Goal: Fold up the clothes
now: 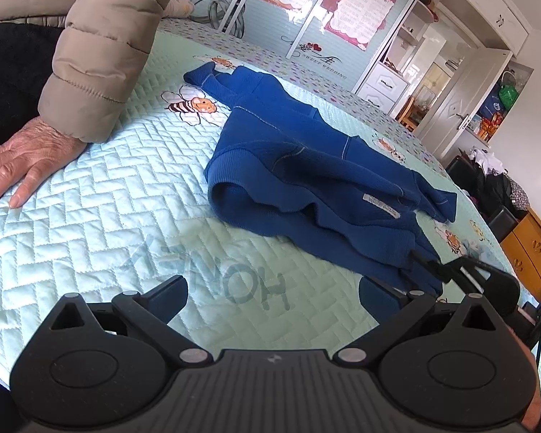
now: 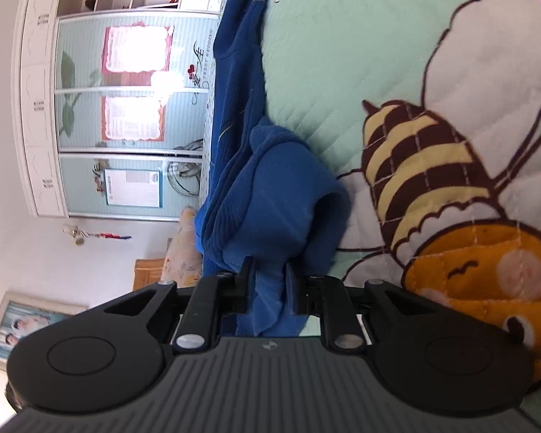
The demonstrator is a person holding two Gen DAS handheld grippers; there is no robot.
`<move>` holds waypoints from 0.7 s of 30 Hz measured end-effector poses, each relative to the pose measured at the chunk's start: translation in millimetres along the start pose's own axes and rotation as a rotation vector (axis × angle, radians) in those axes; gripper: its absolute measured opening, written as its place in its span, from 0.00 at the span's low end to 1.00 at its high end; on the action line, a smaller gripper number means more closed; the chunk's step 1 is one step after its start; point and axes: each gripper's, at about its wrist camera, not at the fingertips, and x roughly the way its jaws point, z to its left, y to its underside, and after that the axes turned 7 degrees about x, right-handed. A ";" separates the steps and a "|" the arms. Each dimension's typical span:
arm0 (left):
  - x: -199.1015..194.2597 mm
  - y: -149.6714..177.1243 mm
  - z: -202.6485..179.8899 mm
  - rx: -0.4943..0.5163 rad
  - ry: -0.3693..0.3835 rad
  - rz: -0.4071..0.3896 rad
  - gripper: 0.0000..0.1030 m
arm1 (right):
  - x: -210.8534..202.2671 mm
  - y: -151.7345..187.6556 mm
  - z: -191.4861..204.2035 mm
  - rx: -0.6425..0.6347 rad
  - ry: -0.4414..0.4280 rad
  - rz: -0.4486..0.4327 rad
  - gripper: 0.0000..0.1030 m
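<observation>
L gripper (image 1: 270,296): jaws spread wide, nothing between them, pointed slightly down over the bed. R gripper (image 2: 267,285): rolled sideways, jaws pinched on a fold of blue cloth, also seen at the lower right of the left wrist view. Another person's bare hand (image 1: 21,166), beige padded sleeve, lies flat.

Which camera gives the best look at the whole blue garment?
The left wrist view: the blue garment lies spread across the bed cover. The right wrist view shows only a bunched part pinched in the right gripper.
</observation>
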 end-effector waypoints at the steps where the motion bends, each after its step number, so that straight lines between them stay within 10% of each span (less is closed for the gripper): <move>1: -0.1 0.3 -0.5 0.002 0.000 0.001 0.98 | 1.3 -1.1 4.5 -0.014 -0.005 -0.002 0.23; 12: 0.9 2.7 0.5 0.000 -0.009 0.011 0.98 | 11.5 -11.2 19.4 -0.159 -0.015 0.120 0.29; 17: 1.4 4.8 1.3 -0.006 -0.013 0.024 0.98 | 2.3 -7.3 24.3 -0.162 -0.099 0.101 0.68; 19: 0.1 5.1 1.6 -0.008 -0.012 0.019 0.98 | 2.5 -8.2 25.9 -0.191 -0.100 0.127 0.55; 20: -0.4 5.1 1.6 -0.007 -0.013 0.017 0.98 | 1.3 -9.0 25.9 -0.199 -0.097 0.143 0.16; 21: -0.9 5.2 1.6 -0.005 -0.013 0.015 0.98 | -0.4 -9.5 26.2 -0.211 -0.092 0.154 0.06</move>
